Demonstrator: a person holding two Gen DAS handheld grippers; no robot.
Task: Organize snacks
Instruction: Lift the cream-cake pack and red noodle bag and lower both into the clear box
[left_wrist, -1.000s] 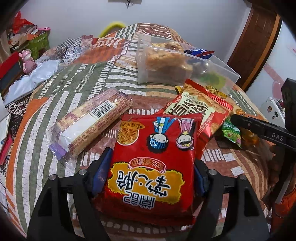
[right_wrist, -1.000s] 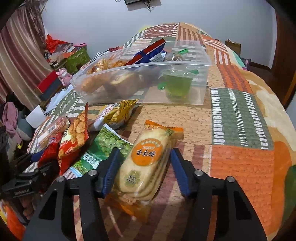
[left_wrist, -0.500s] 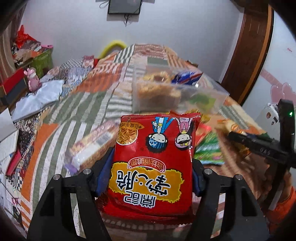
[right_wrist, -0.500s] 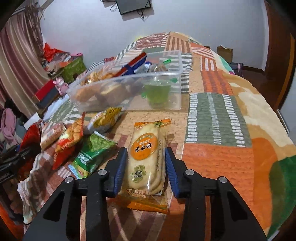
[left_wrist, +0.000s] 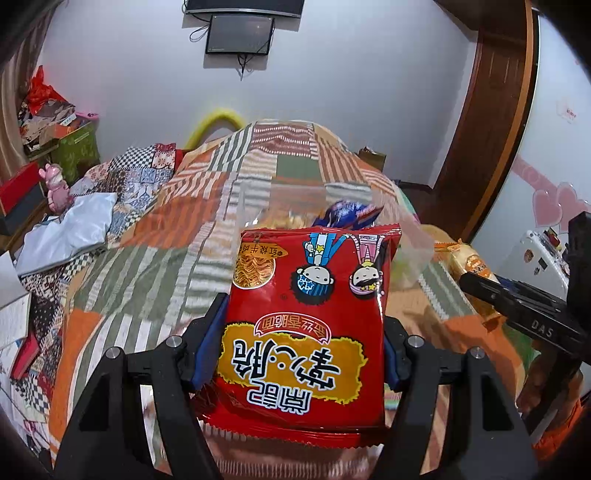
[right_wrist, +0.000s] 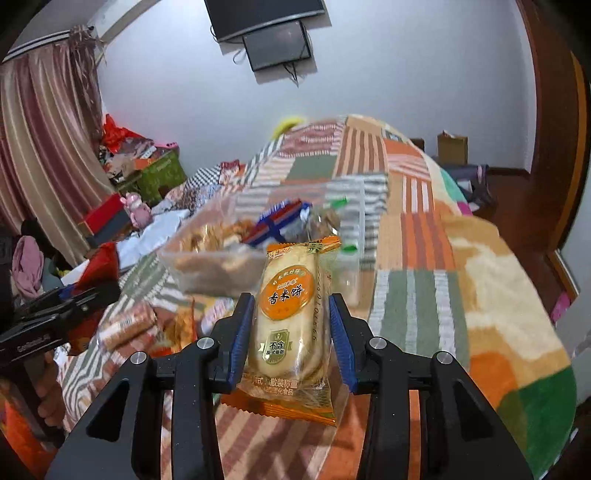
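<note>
- Above the patchwork bed (right_wrist: 417, 229), both snacks now hang clear of the blanket; a second ago each packet lay flat on it, with the claws set around them.
- The clear plastic bin (right_wrist: 207, 266), which sat high in both views before, now shows lower and partly hidden behind the raised packets.
- The left claw (left_wrist: 301, 341) is clamped on the lower half of the red noodle-snack bag (left_wrist: 306, 317), its blue pads pressing both side edges; the bag stands upright and covers the bin's near wall in the left wrist view.
- The right claw (right_wrist: 291, 338) is narrowed onto the orange rice-cracker pack (right_wrist: 290, 314), its blue pads touching both long sides, the pack held upright with its crimped end hanging below the fingers.
- On the blanket at the left of the right wrist view, a biscuit roll (right_wrist: 127, 325) and other loose packets lie near the bin, blurred.
- Inside the bin, golden snacks and a blue wrapper (right_wrist: 280, 221) are visible.
</note>
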